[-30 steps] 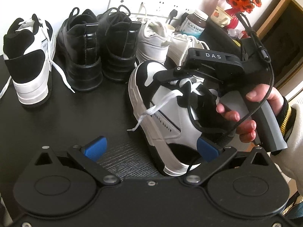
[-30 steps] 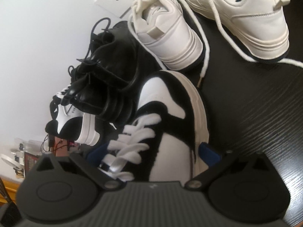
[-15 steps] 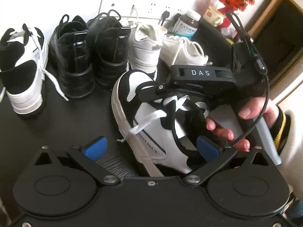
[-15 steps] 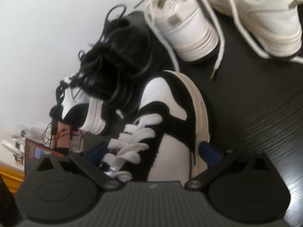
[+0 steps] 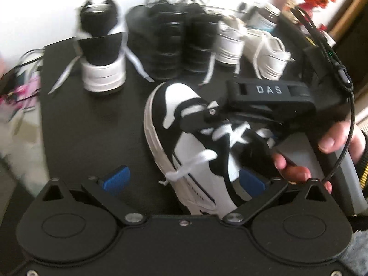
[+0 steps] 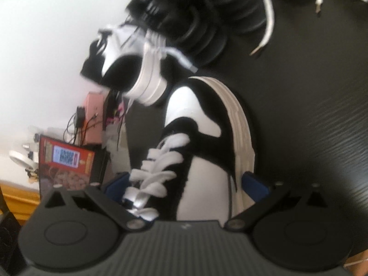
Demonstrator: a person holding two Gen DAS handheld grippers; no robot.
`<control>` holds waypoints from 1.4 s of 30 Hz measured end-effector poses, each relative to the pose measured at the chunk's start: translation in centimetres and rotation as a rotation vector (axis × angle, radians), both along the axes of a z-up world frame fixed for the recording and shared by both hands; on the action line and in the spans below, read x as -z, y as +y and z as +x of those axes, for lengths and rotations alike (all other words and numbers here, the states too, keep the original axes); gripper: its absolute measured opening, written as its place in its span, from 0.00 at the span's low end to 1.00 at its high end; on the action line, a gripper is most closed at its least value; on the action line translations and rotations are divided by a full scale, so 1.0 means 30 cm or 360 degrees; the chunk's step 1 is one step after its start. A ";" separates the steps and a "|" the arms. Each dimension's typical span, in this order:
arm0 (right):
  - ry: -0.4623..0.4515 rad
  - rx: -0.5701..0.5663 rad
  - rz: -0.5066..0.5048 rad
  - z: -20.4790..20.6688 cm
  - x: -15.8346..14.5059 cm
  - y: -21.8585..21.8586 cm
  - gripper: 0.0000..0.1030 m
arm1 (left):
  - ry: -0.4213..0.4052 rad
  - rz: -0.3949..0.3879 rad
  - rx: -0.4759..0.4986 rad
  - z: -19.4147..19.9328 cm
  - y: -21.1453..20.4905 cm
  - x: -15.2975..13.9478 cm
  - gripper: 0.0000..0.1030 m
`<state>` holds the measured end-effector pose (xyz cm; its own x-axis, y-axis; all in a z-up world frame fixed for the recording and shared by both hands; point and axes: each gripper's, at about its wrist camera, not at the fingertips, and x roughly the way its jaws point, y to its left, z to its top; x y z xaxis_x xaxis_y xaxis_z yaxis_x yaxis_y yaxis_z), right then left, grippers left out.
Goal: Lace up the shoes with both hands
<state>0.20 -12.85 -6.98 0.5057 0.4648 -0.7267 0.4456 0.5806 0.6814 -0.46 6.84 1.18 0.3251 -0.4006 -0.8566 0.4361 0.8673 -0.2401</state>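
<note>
A dark wood-grain desk (image 5: 92, 126) stands against a white wall, with a matching black-and-white sneaker (image 5: 102, 53), black boots (image 5: 174, 43) and white sneakers (image 5: 250, 46) lined along its far edge. Mid-desk lies the black-and-white high-top sneaker (image 5: 184, 138) with loose white laces (image 5: 197, 161). The right gripper (image 6: 186, 184), marked "DAS", straddles the shoe with jaws spread; the left gripper (image 5: 184, 179) is released too, the sneaker's side between its blue pads.

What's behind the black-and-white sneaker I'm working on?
Behind the sneaker stand its mate, two black boots and two white sneakers. What stands behind that row is mostly hidden or blurred.
</note>
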 end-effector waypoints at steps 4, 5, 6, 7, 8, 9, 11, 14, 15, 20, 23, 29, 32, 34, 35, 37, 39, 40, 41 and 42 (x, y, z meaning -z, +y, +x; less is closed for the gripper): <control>-0.0004 -0.0086 0.0035 0.025 0.004 0.086 1.00 | -0.0056 0.0025 -0.0012 -0.025 0.050 -0.032 1.00; -0.0004 -0.0100 0.0050 0.032 0.006 0.100 1.00 | -0.0063 0.0026 -0.0013 -0.028 0.056 -0.039 1.00; -0.0004 -0.0115 0.0065 0.039 0.008 0.114 1.00 | -0.0066 0.0024 -0.0018 -0.030 0.062 -0.044 1.00; -0.0002 -0.0122 0.0080 0.046 0.009 0.128 1.00 | -0.0067 0.0017 -0.0025 -0.031 0.069 -0.049 1.00; 0.0002 -0.0124 0.0096 0.054 0.011 0.141 1.00 | -0.0065 0.0010 -0.0034 -0.034 0.076 -0.053 1.00; 0.0007 -0.0123 0.0111 0.061 0.013 0.155 1.00 | -0.0064 0.0006 -0.0042 -0.037 0.081 -0.055 1.00; 0.0026 -0.0097 0.0153 0.063 0.022 0.175 1.00 | -0.0064 0.0003 -0.0049 -0.039 0.092 -0.052 1.00; 0.0060 -0.0056 0.0222 0.057 0.036 0.196 1.00 | -0.0062 0.0015 -0.0064 -0.038 0.109 -0.050 1.00; 0.0073 -0.0050 0.0247 0.050 0.041 0.198 1.00 | -0.0060 0.0020 -0.0071 -0.037 0.115 -0.049 1.00; 0.0089 -0.0046 0.0255 0.050 0.042 0.232 1.00 | -0.0068 0.0035 -0.0072 -0.043 0.143 -0.054 1.00; 0.0049 -0.0080 0.0241 0.059 0.023 0.226 0.99 | -0.0060 0.0025 -0.0086 -0.046 0.148 -0.051 1.00; -0.0216 -0.0046 0.0022 0.121 -0.151 0.122 0.97 | -0.0056 -0.0056 -0.0121 -0.049 0.140 -0.048 1.00; -0.0302 0.0030 -0.0120 0.205 -0.236 0.063 0.97 | -0.0066 -0.0085 -0.0161 -0.048 0.153 -0.050 1.00; -0.0336 0.0061 -0.0207 0.264 -0.273 0.043 0.97 | -0.0076 -0.0087 -0.0195 -0.046 0.168 -0.049 1.00; -0.0332 0.0067 -0.0229 0.295 -0.283 0.034 0.97 | -0.0078 -0.0089 -0.0217 -0.044 0.178 -0.047 1.00; -0.0322 0.0081 -0.0281 0.356 -0.297 0.020 0.97 | -0.0072 -0.0098 -0.0277 -0.038 0.201 -0.041 1.00; -0.0310 0.0101 -0.0357 0.406 -0.299 0.016 0.97 | -0.0076 -0.0130 -0.0335 -0.036 0.225 -0.043 1.00; -0.0299 0.0102 -0.0381 0.425 -0.296 0.015 0.97 | -0.0077 -0.0152 -0.0359 -0.038 0.237 -0.046 1.00; -0.0282 0.0102 -0.0390 0.442 -0.290 0.015 0.97 | -0.0076 -0.0173 -0.0379 -0.040 0.245 -0.048 1.00; -0.0260 0.0113 -0.0399 0.457 -0.282 0.013 0.97 | -0.0072 -0.0187 -0.0393 -0.042 0.251 -0.047 1.00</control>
<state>13.92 -12.45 1.47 0.6503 0.2405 -0.7206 0.3872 0.7111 0.5868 -1.73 14.38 2.60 0.4622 -0.4004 -0.7912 0.2277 0.9159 -0.3305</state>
